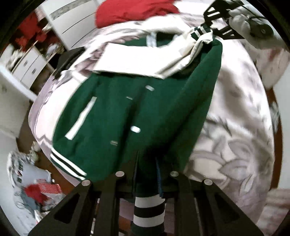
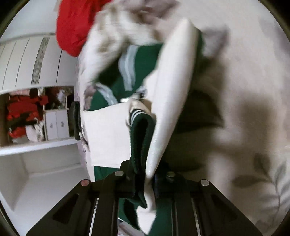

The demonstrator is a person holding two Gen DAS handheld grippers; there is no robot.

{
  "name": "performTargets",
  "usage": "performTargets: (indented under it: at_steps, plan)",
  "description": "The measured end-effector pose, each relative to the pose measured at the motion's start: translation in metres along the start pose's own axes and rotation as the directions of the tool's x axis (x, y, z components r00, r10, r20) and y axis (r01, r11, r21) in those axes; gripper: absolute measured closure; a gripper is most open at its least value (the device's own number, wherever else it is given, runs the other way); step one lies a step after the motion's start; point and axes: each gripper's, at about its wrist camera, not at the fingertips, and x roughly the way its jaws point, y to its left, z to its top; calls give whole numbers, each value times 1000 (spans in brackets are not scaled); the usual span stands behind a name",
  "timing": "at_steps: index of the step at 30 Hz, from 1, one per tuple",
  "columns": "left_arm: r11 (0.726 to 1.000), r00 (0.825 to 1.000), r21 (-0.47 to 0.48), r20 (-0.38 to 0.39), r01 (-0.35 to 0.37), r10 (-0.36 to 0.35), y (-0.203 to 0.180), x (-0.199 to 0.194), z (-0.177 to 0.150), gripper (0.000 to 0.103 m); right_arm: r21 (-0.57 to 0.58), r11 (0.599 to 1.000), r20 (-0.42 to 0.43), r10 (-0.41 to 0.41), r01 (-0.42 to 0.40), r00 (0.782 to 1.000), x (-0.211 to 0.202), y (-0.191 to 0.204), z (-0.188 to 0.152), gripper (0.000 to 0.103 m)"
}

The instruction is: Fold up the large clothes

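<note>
A green varsity jacket with white sleeves and striped ribbing lies on the bed, front side up with its snaps showing. My left gripper is shut on the jacket's striped hem, and the green cloth rises in a taut ridge from there. My right gripper, held by a gloved hand at the top right of the left wrist view, is shut on the jacket near a white sleeve and striped cuff. In the right wrist view, that gripper pinches folded green cloth and the white sleeve together.
The bed has a pale floral cover. A red garment lies at its far end. White cabinets and drawers stand to the left, with shelves holding red items. Clutter lies on the floor at lower left.
</note>
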Motion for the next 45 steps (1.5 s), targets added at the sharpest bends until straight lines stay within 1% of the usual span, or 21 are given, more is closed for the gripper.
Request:
performTargets:
  at_steps: [5, 10, 13, 17, 20, 22, 24, 26, 27, 29, 31, 32, 33, 35, 36, 37, 38, 39, 41, 43, 45]
  plan:
    - [984, 998, -166, 13, 71, -69, 100, -12, 21, 90, -97, 990, 29, -104, 107, 994, 7, 144, -7, 88]
    - [922, 986, -358, -28, 145, -166, 201, 34, 26, 90, -148, 954, 10, -262, 261, 965, 94, 265, -2, 88]
    - [859, 965, -475, -71, 190, -253, 251, 84, 16, 90, -194, 904, -15, -391, 381, 920, 187, 317, -2, 88]
    - [760, 916, -600, -105, 251, -386, 300, 152, 1, 90, -237, 819, -19, -542, 523, 840, 282, 329, -14, 88]
    - [707, 890, -652, -105, 275, -444, 326, 191, -4, 90, -237, 780, -7, -598, 580, 801, 323, 323, -14, 83]
    - [654, 855, -688, -95, 314, -510, 339, 206, -5, 89, -233, 799, -32, -577, 555, 816, 339, 325, -10, 52]
    - [610, 818, -708, -79, 356, -569, 344, 206, -6, 85, -238, 849, -83, -502, 472, 861, 338, 333, -8, 39]
    - [545, 770, -731, -42, 410, -637, 349, 198, -13, 81, -245, 898, -152, -408, 365, 900, 320, 333, -15, 39]
    - [520, 758, -744, -27, 421, -652, 355, 192, -16, 79, -241, 921, -189, -354, 306, 916, 310, 330, -20, 39]
    - [500, 752, -756, -17, 422, -659, 362, 179, -22, 71, -229, 956, -237, -238, 184, 942, 275, 320, -40, 39]
    - [482, 735, -761, -10, 435, -678, 363, 173, -24, 49, -259, 950, -224, -232, 172, 946, 240, 305, -66, 36]
    - [475, 726, -758, -3, 448, -688, 361, 172, -24, 44, -276, 945, -206, -235, 174, 950, 219, 291, -84, 36]
    - [489, 717, -745, -20, 454, -696, 353, 173, -22, 40, -278, 942, -193, -247, 188, 950, 202, 275, -102, 36]
    - [558, 727, -706, -90, 436, -681, 335, 180, -19, 40, -248, 942, -192, -276, 226, 942, 178, 233, -141, 36]
    - [638, 760, -659, -152, 398, -631, 320, 184, -15, 42, -216, 946, -206, -286, 241, 936, 169, 206, -163, 35]
    - [691, 795, -626, -180, 362, -580, 313, 183, -14, 70, -156, 955, -230, -284, 253, 931, 162, 174, -188, 35]
    - [723, 819, -599, -184, 345, -543, 306, 179, -11, 88, -102, 963, -256, -268, 250, 929, 160, 149, -205, 35]
    - [735, 830, -591, -188, 331, -525, 304, 175, -10, 93, -44, 970, -287, -242, 239, 927, 162, 125, -222, 35]
    - [724, 852, -604, -134, 335, -506, 309, 151, -5, 97, 65, 967, -321, -212, 245, 923, 164, 77, -258, 35]
    - [740, 877, -584, -96, 334, -471, 318, 120, 6, 97, 106, 963, -338, -200, 248, 920, 165, 51, -284, 35]
    - [754, 888, -567, -83, 330, -452, 328, 112, 13, 97, 124, 969, -341, -159, 212, 926, 164, 41, -301, 35]
